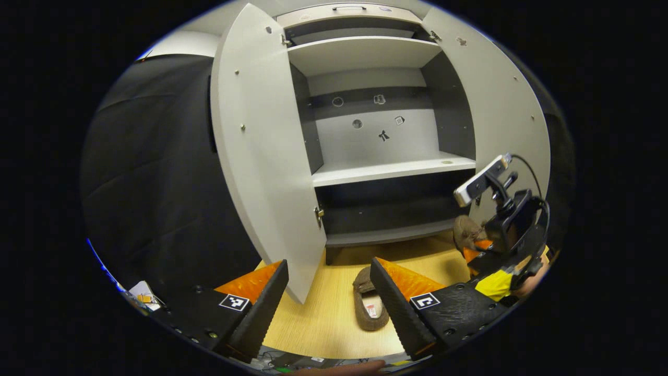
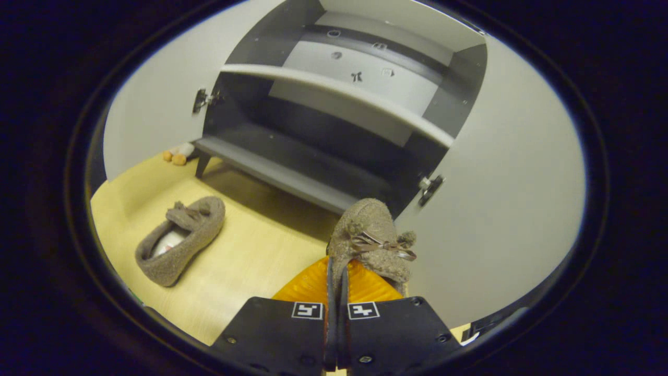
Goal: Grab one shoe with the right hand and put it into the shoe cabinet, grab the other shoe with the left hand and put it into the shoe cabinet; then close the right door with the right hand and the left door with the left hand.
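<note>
Right gripper: your right gripper (image 2: 336, 284) has its two fingers pressed together on the edge of a fuzzy brown slipper-style shoe with a small metallic bow (image 2: 371, 237), which it holds up off the floor, toe pointing toward the cabinet.
Held shoe's place: in front of the cabinet's lowest shelf, just beside the inner face of the right door (image 2: 501, 198).
Left gripper: your left gripper (image 1: 329, 292) has its fingers spread wide apart with nothing between them.
Other shoe: the matching fuzzy brown shoe (image 1: 369, 308) lies on the pale wooden floor (image 1: 323, 324), opening up, between your left fingers in the left gripper view and well short of the cabinet.
Cabinet: the grey shoe cabinet with pale shelves (image 1: 386, 167) stands with both doors swung open; the left door (image 1: 261, 156) hangs near your left gripper.
Extras: small orange and pale objects (image 2: 177, 154) sit on the floor by the cabinet's foot.
</note>
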### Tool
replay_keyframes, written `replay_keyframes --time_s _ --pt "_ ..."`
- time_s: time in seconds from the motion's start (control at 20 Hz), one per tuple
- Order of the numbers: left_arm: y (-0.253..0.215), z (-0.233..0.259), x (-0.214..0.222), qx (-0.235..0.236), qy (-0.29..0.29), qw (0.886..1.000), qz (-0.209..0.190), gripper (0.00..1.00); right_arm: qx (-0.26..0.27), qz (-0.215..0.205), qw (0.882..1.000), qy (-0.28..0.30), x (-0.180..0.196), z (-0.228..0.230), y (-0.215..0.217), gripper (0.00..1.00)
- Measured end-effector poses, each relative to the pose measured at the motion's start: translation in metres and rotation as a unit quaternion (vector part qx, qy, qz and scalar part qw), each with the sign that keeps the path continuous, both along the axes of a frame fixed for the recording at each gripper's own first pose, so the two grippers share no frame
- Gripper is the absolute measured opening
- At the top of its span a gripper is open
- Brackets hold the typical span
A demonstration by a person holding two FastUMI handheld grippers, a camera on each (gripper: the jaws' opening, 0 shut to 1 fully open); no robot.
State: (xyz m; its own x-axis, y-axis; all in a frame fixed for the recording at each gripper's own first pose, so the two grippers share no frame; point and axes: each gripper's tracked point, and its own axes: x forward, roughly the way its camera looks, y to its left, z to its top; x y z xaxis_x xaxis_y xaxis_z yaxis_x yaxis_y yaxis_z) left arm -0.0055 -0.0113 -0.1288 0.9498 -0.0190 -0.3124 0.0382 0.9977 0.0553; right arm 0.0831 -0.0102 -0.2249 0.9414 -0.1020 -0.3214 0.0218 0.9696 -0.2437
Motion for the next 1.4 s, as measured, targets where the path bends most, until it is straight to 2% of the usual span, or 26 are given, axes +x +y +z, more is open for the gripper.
replay_keyframes --time_s 0.3,0.4,0.6,0.7,0.85,0.9,0.95,1.0,1.1,1.25,1.35,1.4 --pt "-0.019 0.034 0.006 -0.004 -0.045 0.998 -0.031 0.96 0.038 -0.012 0.994 -0.106 -0.004 0.143 -0.012 0.04" --pt "-0.017 0.042 0.007 -0.001 -0.058 0.998 -0.031 0.95 0.042 -0.002 0.992 -0.120 -0.001 0.176 -0.007 0.04" --pt "-0.007 0.046 0.002 0.005 -0.065 0.998 -0.025 0.95 0.057 0.009 0.990 -0.129 0.061 0.230 0.007 0.05" --pt "-0.003 0.038 -0.006 0.013 -0.055 0.998 -0.030 0.96 0.058 -0.002 0.993 -0.107 0.100 0.235 0.004 0.03" --pt "0.014 0.027 -0.014 0.014 -0.040 0.999 -0.014 0.96 0.082 0.002 0.995 -0.058 0.162 0.227 0.005 0.04" --pt "0.018 0.019 -0.016 0.006 -0.027 1.000 -0.013 0.96 0.086 -0.006 0.995 -0.046 0.182 0.221 0.004 0.04" --pt "0.020 0.013 -0.018 -0.001 -0.016 1.000 -0.013 1.00 0.075 -0.015 0.997 -0.030 0.197 0.218 -0.001 0.04" --pt "0.023 0.008 -0.021 -0.004 -0.007 1.000 -0.011 0.96 0.064 -0.033 0.997 -0.019 0.212 0.215 -0.007 0.04" --pt "0.031 0.004 -0.025 0.002 0.000 1.000 -0.004 0.96 0.064 -0.038 0.997 -0.015 0.233 0.220 -0.007 0.03" --pt "0.039 0.001 -0.025 0.009 0.005 1.000 0.009 0.96 0.016 -0.036 0.999 -0.014 0.256 0.232 -0.016 0.04" --pt "0.037 0.000 -0.026 0.001 0.010 1.000 0.013 0.96 0.012 -0.030 0.999 0.019 0.264 0.222 -0.015 0.05" --pt "0.036 0.000 -0.024 0.000 0.010 1.000 0.015 0.96 0.013 -0.009 0.999 0.044 0.261 0.214 -0.013 0.04"
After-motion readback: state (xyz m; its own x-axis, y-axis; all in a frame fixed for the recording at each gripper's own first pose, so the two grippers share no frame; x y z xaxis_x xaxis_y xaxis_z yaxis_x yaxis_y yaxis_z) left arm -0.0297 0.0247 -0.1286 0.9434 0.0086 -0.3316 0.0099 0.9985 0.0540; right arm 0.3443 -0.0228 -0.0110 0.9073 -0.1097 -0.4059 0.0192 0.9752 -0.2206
